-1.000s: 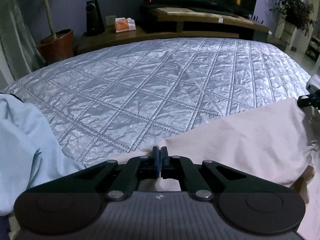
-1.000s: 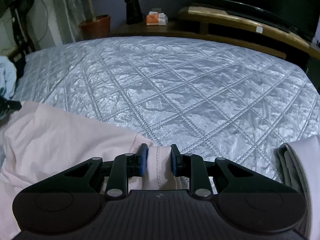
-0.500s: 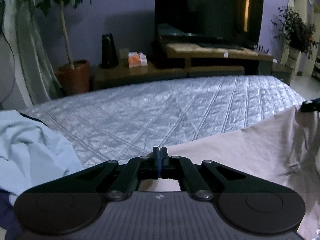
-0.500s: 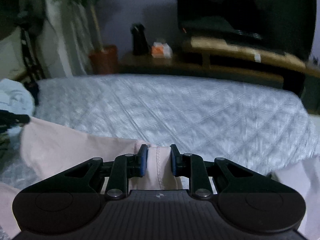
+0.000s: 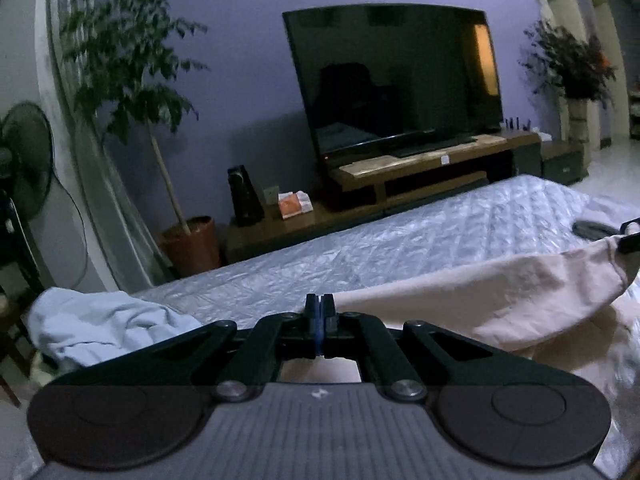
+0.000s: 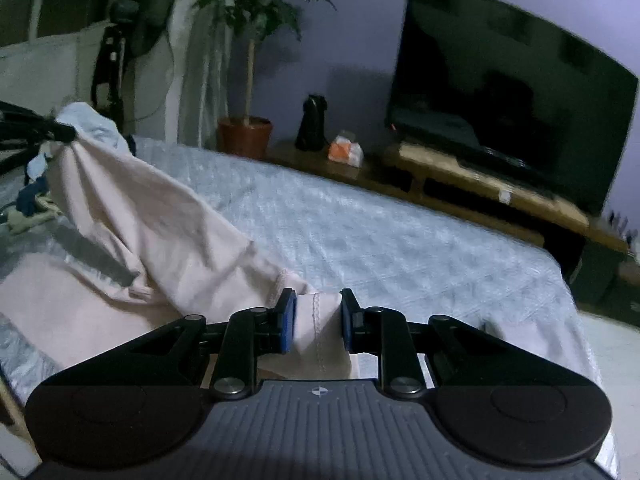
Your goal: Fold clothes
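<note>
Both views are dim with a bluish-purple cast, and the brightest patch is a warm orange reflection on the large black television screen [image 5: 394, 76], with pale daylight at the doorway on the far right of the left wrist view. The fisheye lens bends the room's edges and leaves dark corners, while the silver quilted bed cover [image 6: 384, 236] gives a soft sheen. The right wrist view is smeared by motion blur (the television's edges look streaked), and the leafy green potted tree [image 5: 132, 64] is soft too.

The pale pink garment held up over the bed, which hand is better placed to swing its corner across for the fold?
Probably right: the right gripper visibly clamps the pale pink garment at its stitched hem, beside open silver quilted bedspread.
</note>
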{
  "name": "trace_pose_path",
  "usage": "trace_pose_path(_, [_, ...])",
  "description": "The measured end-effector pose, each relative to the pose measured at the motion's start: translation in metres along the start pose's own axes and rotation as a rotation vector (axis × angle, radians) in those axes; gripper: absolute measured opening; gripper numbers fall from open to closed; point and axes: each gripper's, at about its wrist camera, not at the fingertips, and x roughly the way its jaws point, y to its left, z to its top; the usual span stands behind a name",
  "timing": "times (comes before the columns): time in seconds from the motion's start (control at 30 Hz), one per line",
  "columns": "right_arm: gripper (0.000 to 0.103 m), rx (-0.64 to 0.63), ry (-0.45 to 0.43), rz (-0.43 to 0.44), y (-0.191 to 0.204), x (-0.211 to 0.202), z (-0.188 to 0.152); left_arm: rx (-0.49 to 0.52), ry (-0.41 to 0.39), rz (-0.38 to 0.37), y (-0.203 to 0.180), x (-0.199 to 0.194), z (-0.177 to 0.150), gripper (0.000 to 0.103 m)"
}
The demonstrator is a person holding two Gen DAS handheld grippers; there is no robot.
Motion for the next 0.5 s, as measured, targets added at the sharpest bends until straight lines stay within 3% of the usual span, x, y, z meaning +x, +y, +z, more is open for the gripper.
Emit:
trace_pose_path(0.17, [0.029,-0.079,0.083,-0.073,0.014,0.005,-0.03,0.064,0.028,-0.004,-0.03,-0.034,-0.014,0.0])
trace_pose_path(0.27, [0.03,-0.094,0.077,-0.093,0.016,0.005,-0.034,0.074,0.057,-0.021,-0.043,-0.053,-0.026,0.001])
trace_pose_path(0.33, [0.031,-0.098,0.071,-0.074,0.016,0.002,-0.034,0.092,0.102,-0.049,-0.051,-0.061,-0.034,0.001])
trace_pose_path(0.5, [0.041,-0.147,0.155,0.098,0.018,-0.003,-0.034,0.144,0.21,-0.127,-0.069,-0.074,-0.055,0.002])
